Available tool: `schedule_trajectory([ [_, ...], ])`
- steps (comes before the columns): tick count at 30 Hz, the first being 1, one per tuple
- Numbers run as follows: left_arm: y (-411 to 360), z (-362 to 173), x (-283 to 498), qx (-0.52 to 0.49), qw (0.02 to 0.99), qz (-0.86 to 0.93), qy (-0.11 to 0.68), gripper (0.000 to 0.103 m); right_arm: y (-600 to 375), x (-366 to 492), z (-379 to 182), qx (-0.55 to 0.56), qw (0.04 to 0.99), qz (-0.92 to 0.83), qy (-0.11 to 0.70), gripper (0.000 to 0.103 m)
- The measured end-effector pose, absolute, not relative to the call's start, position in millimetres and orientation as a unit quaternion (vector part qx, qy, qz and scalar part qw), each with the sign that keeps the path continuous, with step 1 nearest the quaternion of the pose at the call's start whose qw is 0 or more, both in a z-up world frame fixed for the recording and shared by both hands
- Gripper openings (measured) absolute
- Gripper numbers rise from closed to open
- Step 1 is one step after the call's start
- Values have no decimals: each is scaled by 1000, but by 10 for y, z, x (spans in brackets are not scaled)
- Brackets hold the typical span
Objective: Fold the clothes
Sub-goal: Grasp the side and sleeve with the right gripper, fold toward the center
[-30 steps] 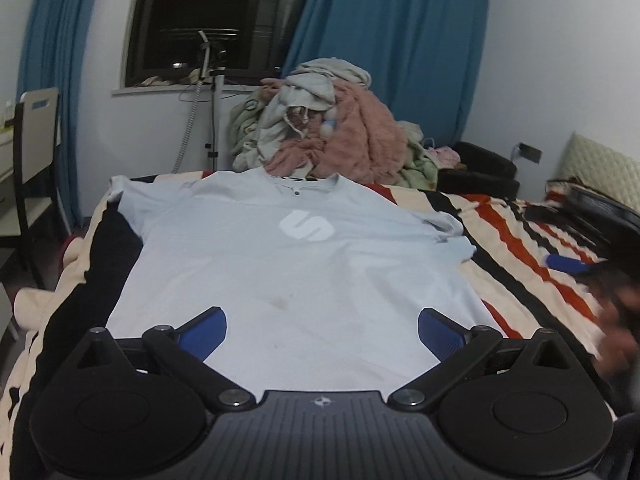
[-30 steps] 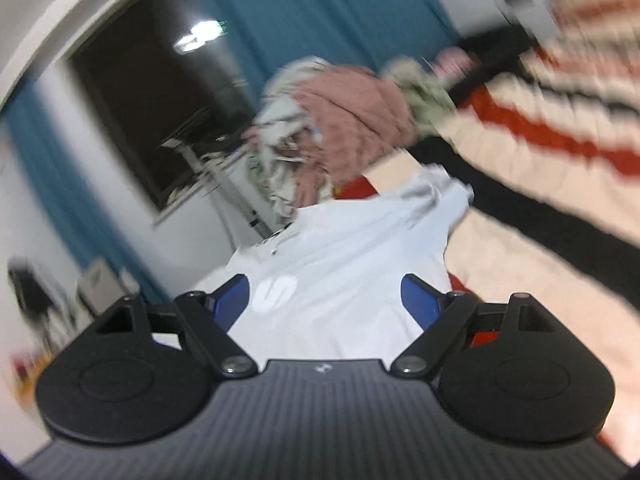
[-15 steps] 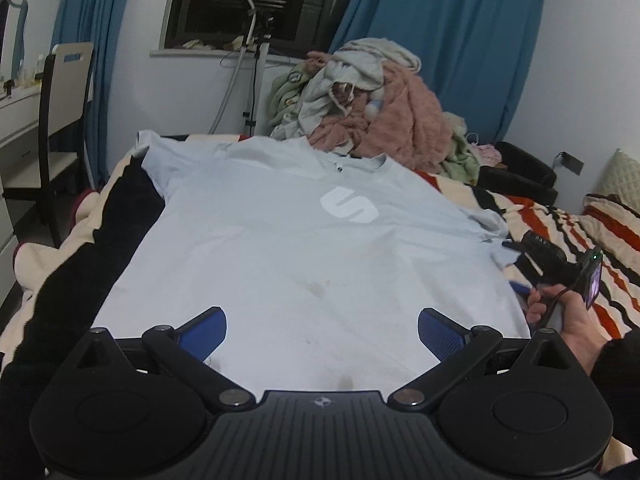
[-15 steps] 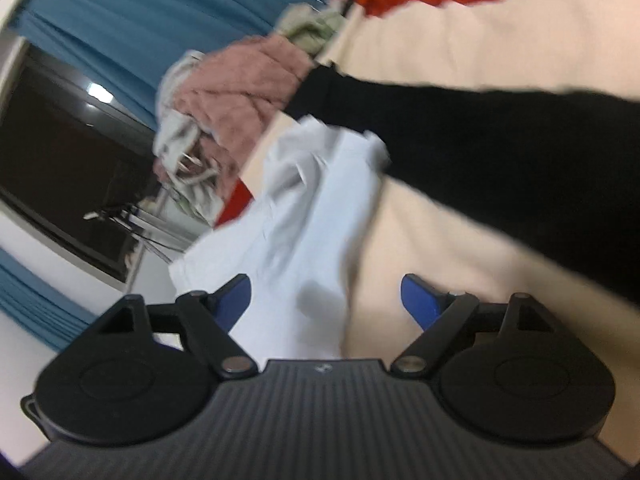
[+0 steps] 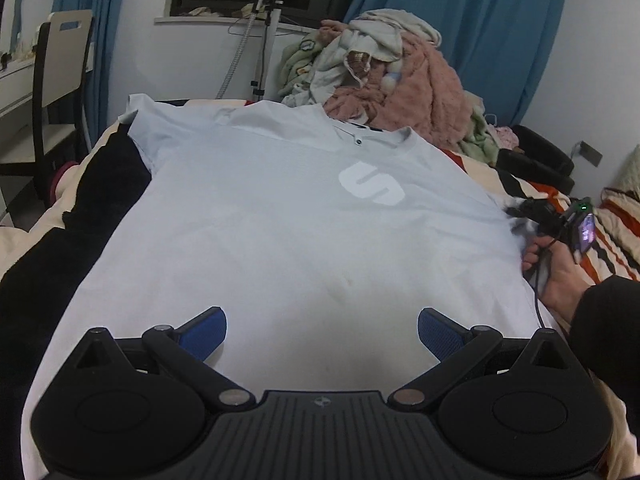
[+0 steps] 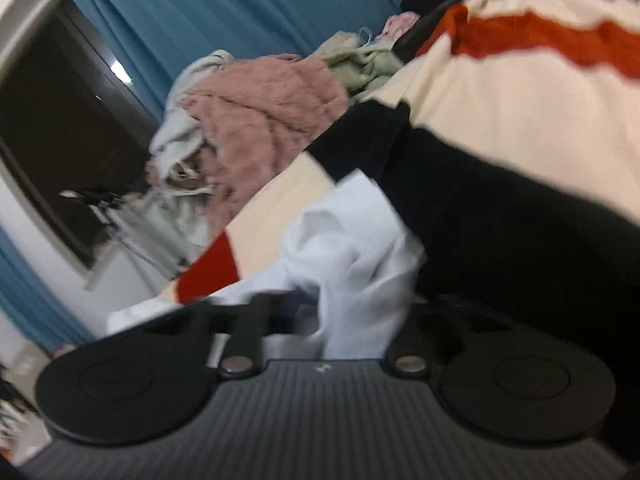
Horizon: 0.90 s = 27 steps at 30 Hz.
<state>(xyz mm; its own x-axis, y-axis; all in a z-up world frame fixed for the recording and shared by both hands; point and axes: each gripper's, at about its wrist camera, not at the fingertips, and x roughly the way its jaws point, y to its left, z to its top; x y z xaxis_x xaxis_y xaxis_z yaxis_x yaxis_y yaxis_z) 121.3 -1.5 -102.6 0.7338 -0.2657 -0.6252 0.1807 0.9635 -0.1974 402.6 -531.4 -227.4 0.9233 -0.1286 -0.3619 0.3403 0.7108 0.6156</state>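
Observation:
A pale blue T-shirt (image 5: pixel 288 232) with a white S logo lies flat, front up, on a striped bed, collar far from me. My left gripper (image 5: pixel 322 330) is open and empty above the shirt's hem. My right gripper (image 6: pixel 344 320) is at the shirt's right sleeve (image 6: pixel 352 248). Its jaws have closed in and sleeve cloth bunches between them. In the left wrist view the right gripper (image 5: pixel 532 216) sits at the shirt's right edge, held by a hand.
A pile of pink and pale clothes (image 5: pixel 392 80) lies beyond the collar. The striped blanket (image 6: pixel 520 92) covers the bed. A chair (image 5: pixel 60 80) and desk stand at left. A stand (image 5: pixel 262 40) is by the window.
The right gripper moved down onto the right sleeve and its jaws went from wide open to closed on the cloth. The left gripper moved forward over the hem, still open.

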Motion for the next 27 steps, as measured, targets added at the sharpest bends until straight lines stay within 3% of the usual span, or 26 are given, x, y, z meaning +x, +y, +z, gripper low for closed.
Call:
schedule_trajectory([
  [14,442,-811,888,-22,941,-79,328,103,-3370,4286,-388,77,978,-143,134,8],
  [18,717,-714,863,-63,947,-57,310,103,-2511,4571,-521,18,981,-112,159,8],
  [27,973,-943,1190,-77,948,-19,307,103,-1170,5275,-1537,-84,965,-66,239,8],
])
